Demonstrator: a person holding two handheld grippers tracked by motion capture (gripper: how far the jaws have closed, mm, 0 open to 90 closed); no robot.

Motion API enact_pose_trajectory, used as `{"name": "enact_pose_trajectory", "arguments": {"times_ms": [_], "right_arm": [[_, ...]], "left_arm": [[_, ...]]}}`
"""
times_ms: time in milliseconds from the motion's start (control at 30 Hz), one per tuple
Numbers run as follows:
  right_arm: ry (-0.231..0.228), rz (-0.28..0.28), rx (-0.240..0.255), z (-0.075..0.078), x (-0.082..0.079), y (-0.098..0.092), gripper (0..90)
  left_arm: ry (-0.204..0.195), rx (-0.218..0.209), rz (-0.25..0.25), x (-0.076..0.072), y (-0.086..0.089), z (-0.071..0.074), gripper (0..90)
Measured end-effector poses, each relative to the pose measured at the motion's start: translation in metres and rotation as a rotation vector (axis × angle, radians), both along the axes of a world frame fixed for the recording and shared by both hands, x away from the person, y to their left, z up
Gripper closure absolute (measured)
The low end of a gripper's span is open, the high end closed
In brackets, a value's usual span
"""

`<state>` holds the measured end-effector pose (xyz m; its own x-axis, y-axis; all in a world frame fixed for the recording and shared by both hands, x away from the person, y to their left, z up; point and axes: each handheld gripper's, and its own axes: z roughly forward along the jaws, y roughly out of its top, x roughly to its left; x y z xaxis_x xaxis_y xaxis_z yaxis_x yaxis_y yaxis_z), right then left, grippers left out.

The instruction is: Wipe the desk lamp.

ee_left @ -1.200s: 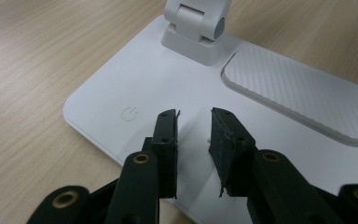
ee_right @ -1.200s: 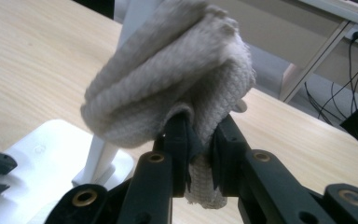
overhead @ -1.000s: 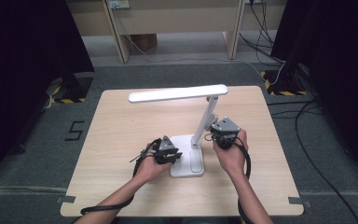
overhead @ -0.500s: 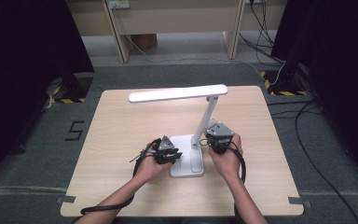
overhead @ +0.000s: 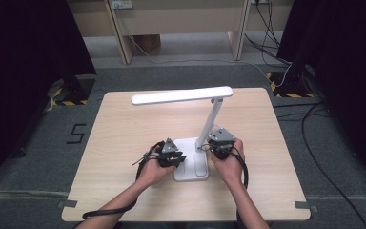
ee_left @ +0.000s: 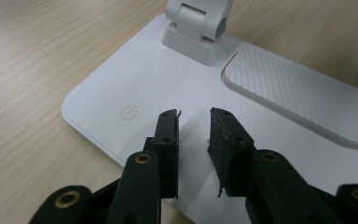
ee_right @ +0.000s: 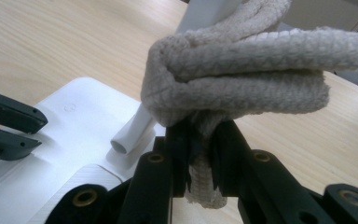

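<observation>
A white desk lamp stands on the wooden table (overhead: 124, 138), with a flat base (overhead: 193, 167), a slanted arm (overhead: 210, 119) and a long head (overhead: 181, 95). My left gripper (overhead: 171, 155) rests at the base's left side. In the left gripper view its jaws (ee_left: 195, 114) stand slightly parted over the base (ee_left: 135, 79), beside the power symbol (ee_left: 128, 112), with nothing between them. My right gripper (overhead: 219, 140) sits low against the arm. In the right gripper view it (ee_right: 200, 128) is shut on a folded beige cloth (ee_right: 251, 65) that presses on the lamp's arm (ee_right: 135, 128).
Black cables (overhead: 143, 162) trail from both grippers over the table's near half. Beyond the far edge are wooden desk legs (overhead: 119, 28) and floor cables (overhead: 314, 109). Dark curtains stand on both sides. A "5" mark (overhead: 77, 133) is on the floor at left.
My right gripper with the cloth has slid down and a little left along the lamp's arm, toward the base. The left gripper has stayed where it was.
</observation>
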<state>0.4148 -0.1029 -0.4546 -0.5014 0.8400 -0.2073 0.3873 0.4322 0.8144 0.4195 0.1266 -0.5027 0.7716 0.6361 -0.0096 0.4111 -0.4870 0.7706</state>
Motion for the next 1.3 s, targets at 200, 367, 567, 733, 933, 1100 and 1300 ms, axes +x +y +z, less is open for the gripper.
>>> {"name": "enact_pose_trajectory", "arguments": {"times_ms": [200,367,567,733,933,1100,1300], "right_arm": [[0.027,0.006,0.012,-0.011,0.003,0.001,78.8],[0.056,0.007,0.033,-0.021,0.006,0.003,78.8],[0.087,0.011,0.038,-0.032,0.006,0.005,78.8],[0.108,0.010,0.049,-0.036,0.007,0.006,78.8],[0.131,0.032,0.042,-0.042,0.008,0.006,78.6],[0.151,0.060,0.036,-0.040,0.001,0.005,78.9],[0.177,0.111,0.007,-0.038,-0.013,0.006,79.0]], "left_arm": [[-0.001,0.001,-0.001,0.000,0.000,0.000,72.1],[-0.001,0.001,-0.002,0.000,0.000,0.000,72.1],[-0.003,0.000,0.001,0.000,0.000,0.000,72.1],[0.002,0.002,0.003,0.001,0.000,0.000,72.1],[0.000,0.003,0.003,0.000,0.000,0.000,72.1],[0.002,0.004,0.008,0.000,-0.001,0.001,72.1],[0.005,0.001,0.008,0.000,-0.001,0.000,72.1]]}}
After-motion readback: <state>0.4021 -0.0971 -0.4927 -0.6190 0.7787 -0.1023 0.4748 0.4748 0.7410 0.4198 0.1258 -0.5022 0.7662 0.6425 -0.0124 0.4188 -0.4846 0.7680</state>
